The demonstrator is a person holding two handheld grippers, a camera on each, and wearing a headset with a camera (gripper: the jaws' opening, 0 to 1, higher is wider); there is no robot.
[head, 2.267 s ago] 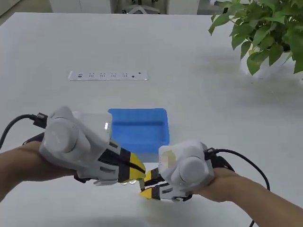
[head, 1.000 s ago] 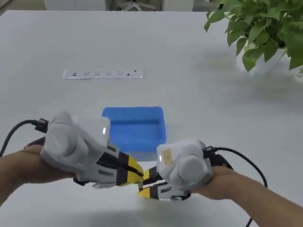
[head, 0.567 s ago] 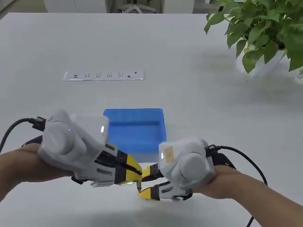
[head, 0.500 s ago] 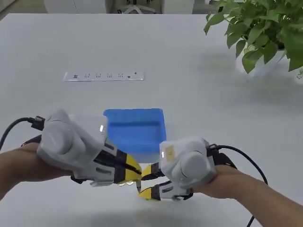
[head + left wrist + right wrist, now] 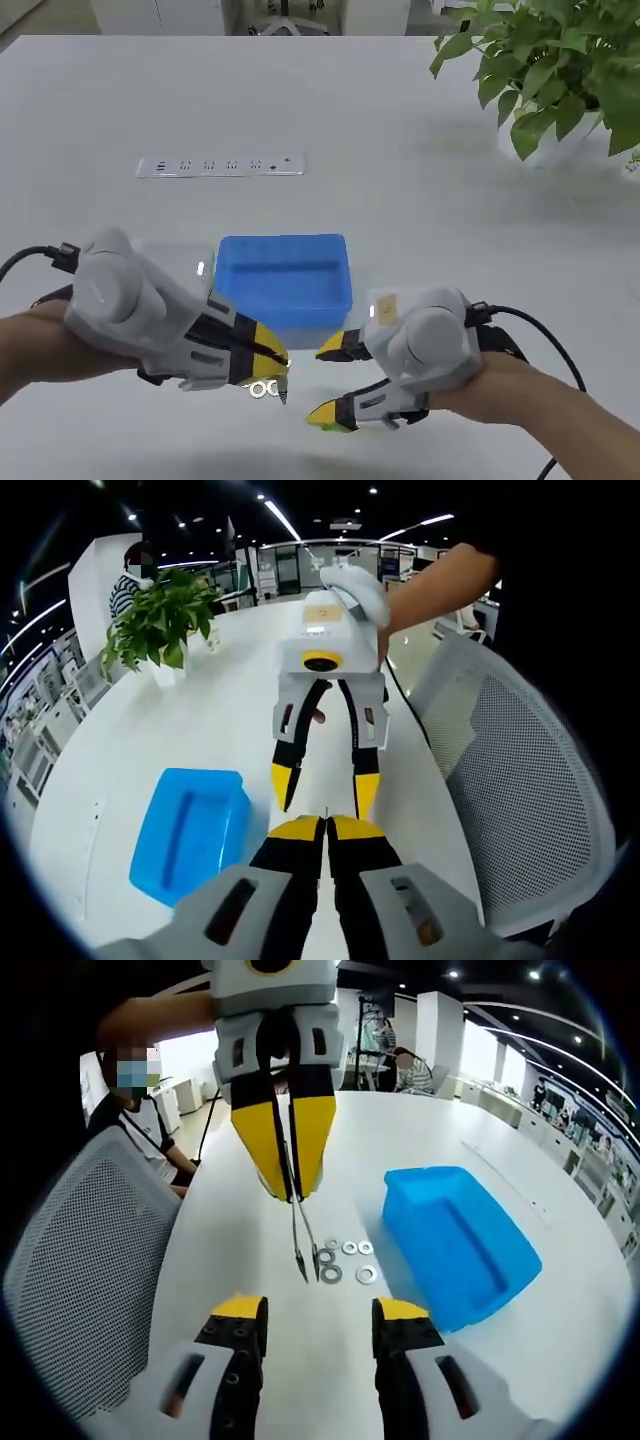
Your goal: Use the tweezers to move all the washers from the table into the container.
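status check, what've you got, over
Left claw shut on tweezers, tips down by the washers. Right claw open, empty. Washers loose on table beside blue container. Nothing in the way.

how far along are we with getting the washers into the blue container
Done: the tweezers are picked up, clamped in the left gripper. In hand: their tips are down beside the washers, and none looks gripped yet; the right gripper is open and holds nothing. Left: the washers lie on the table next to the blue container, whose inside looks bare, so every transfer remains.
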